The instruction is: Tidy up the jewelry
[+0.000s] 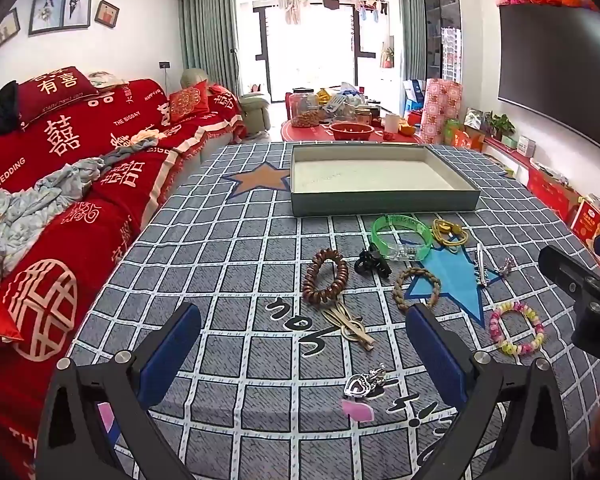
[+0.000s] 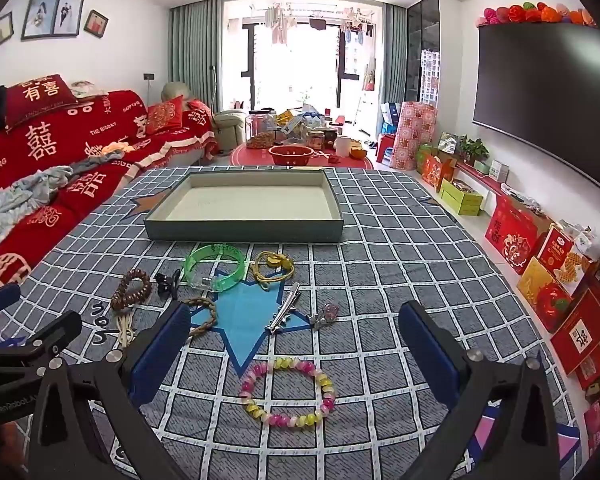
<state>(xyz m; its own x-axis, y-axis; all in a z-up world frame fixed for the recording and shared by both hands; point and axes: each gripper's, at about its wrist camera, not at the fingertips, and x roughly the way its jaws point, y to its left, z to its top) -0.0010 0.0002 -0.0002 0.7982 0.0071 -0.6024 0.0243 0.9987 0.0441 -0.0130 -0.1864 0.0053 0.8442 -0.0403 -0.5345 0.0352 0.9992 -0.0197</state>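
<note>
An empty grey-green box [image 1: 384, 178] [image 2: 246, 206] with a pale floor lies at the far side of the checked cloth. Jewelry is scattered in front of it: a green bangle [image 1: 400, 236] [image 2: 214, 266], a brown coil band [image 1: 325, 276] [image 2: 131, 290], a black claw clip [image 1: 372, 262], a braided bracelet [image 1: 417, 287], a yellow cord [image 2: 272, 268], a silver clip [image 2: 286, 312], a pink-yellow bead bracelet [image 2: 287, 392] [image 1: 518, 328] and a silver heart charm [image 1: 358, 383]. My left gripper [image 1: 304, 332] is open above the cloth. My right gripper [image 2: 296, 332] is open over the bead bracelet.
A red sofa [image 1: 60, 168] with crumpled clothes runs along the left edge. Red gift boxes [image 2: 548, 264] line the floor on the right under a wall screen [image 2: 540, 92]. A low red table [image 2: 300, 152] with jars and a bowl stands beyond the cloth.
</note>
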